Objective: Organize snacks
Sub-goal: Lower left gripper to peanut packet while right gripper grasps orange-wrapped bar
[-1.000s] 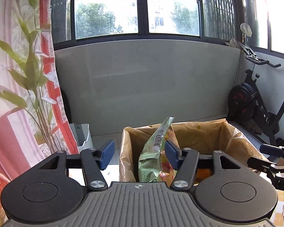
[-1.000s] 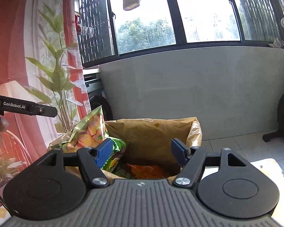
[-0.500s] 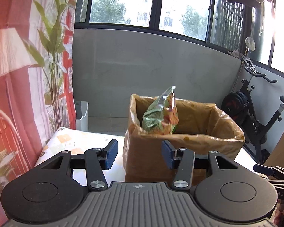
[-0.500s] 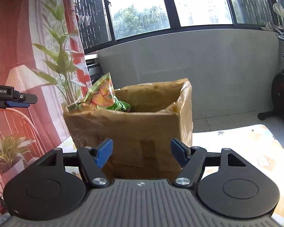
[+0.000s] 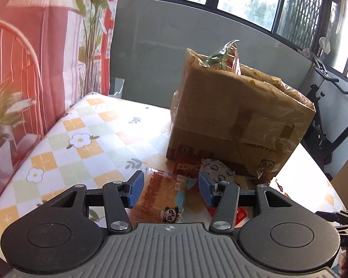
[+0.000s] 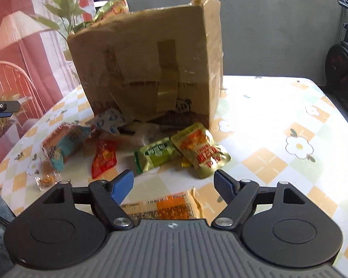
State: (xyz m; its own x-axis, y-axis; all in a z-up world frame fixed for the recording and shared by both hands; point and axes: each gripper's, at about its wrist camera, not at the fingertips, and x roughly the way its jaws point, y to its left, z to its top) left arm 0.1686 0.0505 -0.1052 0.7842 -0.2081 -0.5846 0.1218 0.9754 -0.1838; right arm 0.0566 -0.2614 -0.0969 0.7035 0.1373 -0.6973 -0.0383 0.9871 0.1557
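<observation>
Right wrist view showed the right gripper empty, its jaws opening, with an orange snack packet lying flat on the worktop directly beneath them, long axis running nine to three. Farther toward twelve lay a green pouch, a gold pouch and a red sachet, all short of the cardboard box, where a green bag stood. Left wrist view showed the left gripper released, above a panda-print packet. The right hand looked nearer the orange packet.
</observation>
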